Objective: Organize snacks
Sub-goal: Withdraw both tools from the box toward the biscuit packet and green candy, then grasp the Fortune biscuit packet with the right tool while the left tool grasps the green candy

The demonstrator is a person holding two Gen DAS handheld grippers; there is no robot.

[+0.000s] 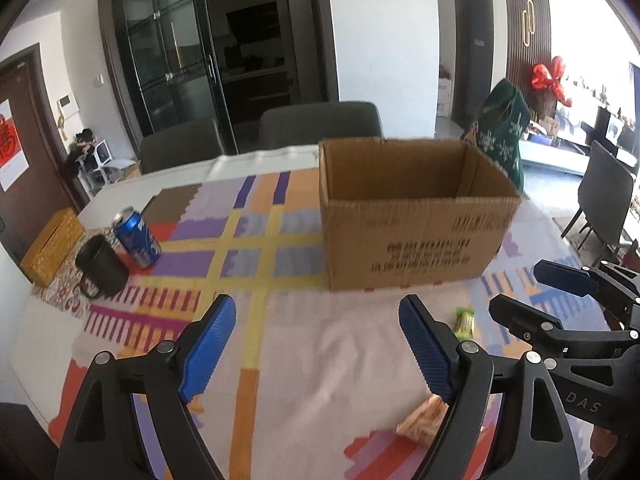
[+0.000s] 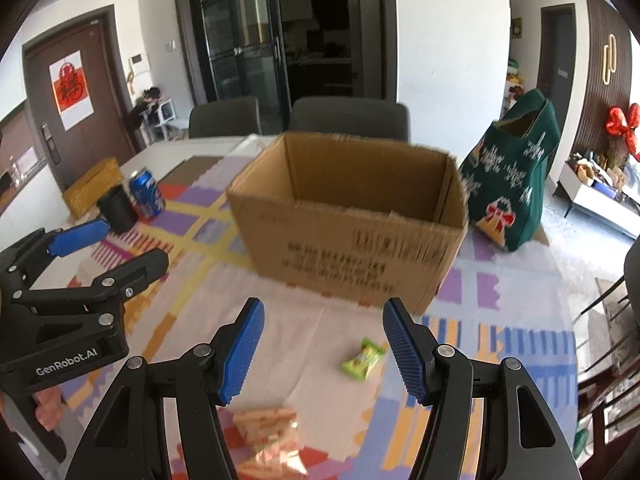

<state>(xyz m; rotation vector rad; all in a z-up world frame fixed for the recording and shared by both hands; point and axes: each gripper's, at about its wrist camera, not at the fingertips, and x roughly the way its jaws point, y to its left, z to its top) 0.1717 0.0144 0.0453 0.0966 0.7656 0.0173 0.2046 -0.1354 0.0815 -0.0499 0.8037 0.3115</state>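
Note:
An open cardboard box stands on the patterned tablecloth ahead of both grippers. A small green snack packet lies on the cloth in front of the box. An orange-pink snack bag lies nearer, low in both views. My left gripper is open over bare cloth with nothing between its blue pads. My right gripper is open above the two snacks, touching neither.
A blue drink can and a black mug stand at the table's left, by a yellow box. A green gift bag sits right of the cardboard box. Grey chairs line the far edge.

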